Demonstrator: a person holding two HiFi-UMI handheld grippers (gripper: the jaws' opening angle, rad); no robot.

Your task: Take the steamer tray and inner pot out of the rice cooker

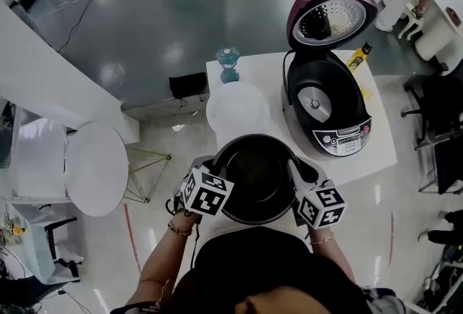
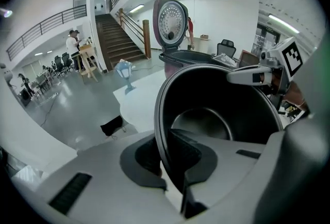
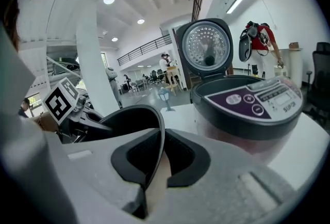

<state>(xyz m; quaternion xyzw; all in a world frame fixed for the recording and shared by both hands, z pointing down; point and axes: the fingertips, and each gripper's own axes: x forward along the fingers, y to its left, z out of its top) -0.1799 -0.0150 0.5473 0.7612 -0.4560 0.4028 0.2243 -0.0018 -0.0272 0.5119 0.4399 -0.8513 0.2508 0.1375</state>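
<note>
The pot [image 1: 255,176] is held between the two grippers at the near edge of the table [image 1: 380,150], in front of the person. It is black, upright and open upward, and nothing is seen in it. Whether its base touches the table cannot be told.

The left gripper [image 1: 207,163] is clamped on the pot's left rim. In the left gripper view the jaws of this gripper [image 2: 166,155] are seen closed on the thin wall of the pot [image 2: 221,101], one pad inside and one outside. The right gripper [image 1: 297,170] is clamped on the opposite rim. In the right gripper view its jaws [image 3: 155,158] are pinched on the wall of the pot [image 3: 126,114] in the same way.

The cooker [image 1: 329,106] stands on the table, to the right of the pot and farther from the person. Its lid [image 1: 330,16] is raised upright at the back and its well is open. The control panel is turned toward the person.

A white round tray [image 1: 237,108] lies flat on the table just beyond the pot and to the left of the cooker. A small blue thing [image 1: 228,64] stands at the far edge behind the tray, and a yellow thing [image 1: 359,56] lies behind the cooker.
</note>
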